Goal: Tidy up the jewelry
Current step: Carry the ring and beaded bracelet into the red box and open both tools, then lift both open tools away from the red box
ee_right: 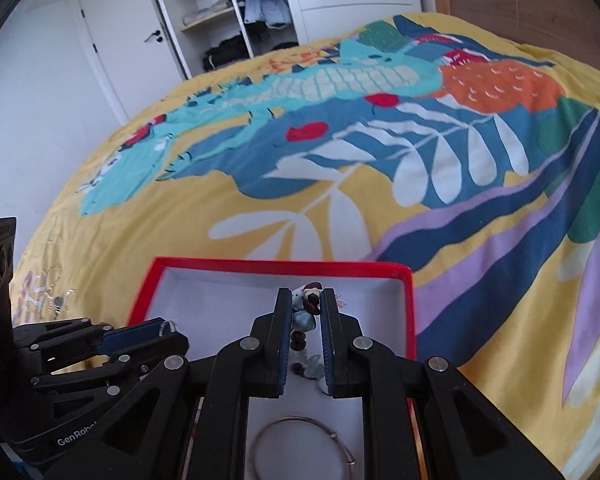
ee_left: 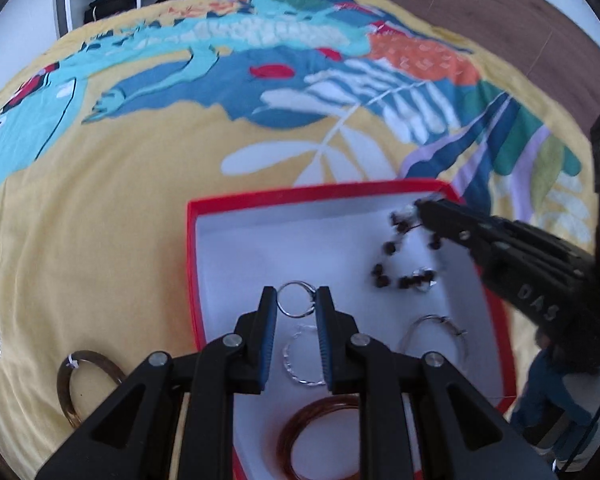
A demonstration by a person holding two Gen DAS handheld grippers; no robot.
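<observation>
Both my tongs tilt steeply down over the red box (ee_left: 192, 280) on the bedspread (ee_left: 120, 208).

My left gripper (ee_left: 297, 300) clasps a thin silver ring (ee_left: 296, 299) at the box's 6 o'clock; my right gripper (ee_right: 306, 302) clenches a dark beaded bracelet (ee_left: 404, 256), its loop dangling blurred toward 2 o'clock.
</observation>
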